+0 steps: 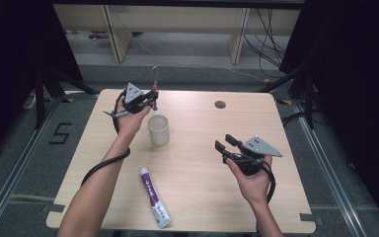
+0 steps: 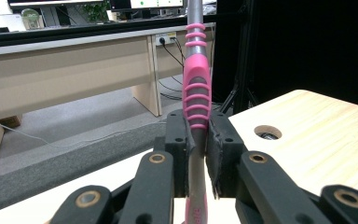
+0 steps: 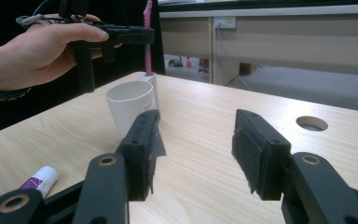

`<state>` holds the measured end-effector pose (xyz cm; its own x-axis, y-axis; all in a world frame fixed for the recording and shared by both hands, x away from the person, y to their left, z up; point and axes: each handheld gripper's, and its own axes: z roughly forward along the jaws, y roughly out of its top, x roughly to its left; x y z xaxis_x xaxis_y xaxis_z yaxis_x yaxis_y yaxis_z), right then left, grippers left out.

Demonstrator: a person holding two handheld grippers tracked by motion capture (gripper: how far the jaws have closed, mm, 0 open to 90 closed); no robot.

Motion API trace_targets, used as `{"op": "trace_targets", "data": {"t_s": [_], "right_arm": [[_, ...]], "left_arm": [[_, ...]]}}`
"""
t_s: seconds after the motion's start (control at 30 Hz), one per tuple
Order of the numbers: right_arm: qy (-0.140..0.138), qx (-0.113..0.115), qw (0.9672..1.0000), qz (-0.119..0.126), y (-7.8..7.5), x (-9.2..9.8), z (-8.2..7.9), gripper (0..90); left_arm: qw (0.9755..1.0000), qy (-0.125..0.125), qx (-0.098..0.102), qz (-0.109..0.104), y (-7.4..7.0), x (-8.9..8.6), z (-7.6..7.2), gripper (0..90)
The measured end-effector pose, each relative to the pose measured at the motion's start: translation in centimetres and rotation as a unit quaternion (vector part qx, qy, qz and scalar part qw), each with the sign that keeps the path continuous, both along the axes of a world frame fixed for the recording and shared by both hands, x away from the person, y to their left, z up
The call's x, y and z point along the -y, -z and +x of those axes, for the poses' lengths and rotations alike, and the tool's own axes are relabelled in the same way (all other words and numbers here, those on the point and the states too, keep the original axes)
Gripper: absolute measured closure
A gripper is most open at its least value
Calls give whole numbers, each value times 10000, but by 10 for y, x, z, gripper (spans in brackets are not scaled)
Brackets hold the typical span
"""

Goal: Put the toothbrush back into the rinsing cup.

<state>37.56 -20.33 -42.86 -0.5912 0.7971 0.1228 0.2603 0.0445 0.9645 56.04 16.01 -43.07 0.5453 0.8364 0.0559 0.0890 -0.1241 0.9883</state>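
Toothbrush (image 1: 154,85): upright, at 11 o'clock of the cup (image 1: 158,129), above the tabletop (image 1: 202,187) | left gripper (image 1: 150,100): fingers clamped on its pink handle | right gripper (image 1: 225,143): fingers apart, empty, at 3 o'clock of the cup | handling: likely light, stiff, slick plastic; the ribbed grip is the best hold | toothpaste tube (image 1: 154,197): at 6 o'clock.
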Motion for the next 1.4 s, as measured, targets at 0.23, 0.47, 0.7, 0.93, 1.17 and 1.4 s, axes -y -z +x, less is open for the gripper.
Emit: {"op": "trace_targets", "data": {"t_s": [0.23,0.47,0.7,0.93,1.17,1.4], "right_arm": [[-7,29,10000,-54,1,0,1,512],[-23,44,10000,-35,2,-1,1,512],[35,47,9999,-95,2,-1,1,512],[-90,24,9999,-51,3,-3,3,512],[-30,17,9999,-112,3,-2,2,512],[-21,26,9999,-130,3,-2,3,512]], "left_arm": [[10000,12,-37,-36,4,0,0,794],[10000,2,-94,-7,5,0,0,794],[9999,17,-149,9,7,1,0,794],[9998,16,-184,15,9,0,1,793],[9998,-7,-207,6,11,0,1,793],[9997,-2,-246,3,13,-1,1,793]]}}
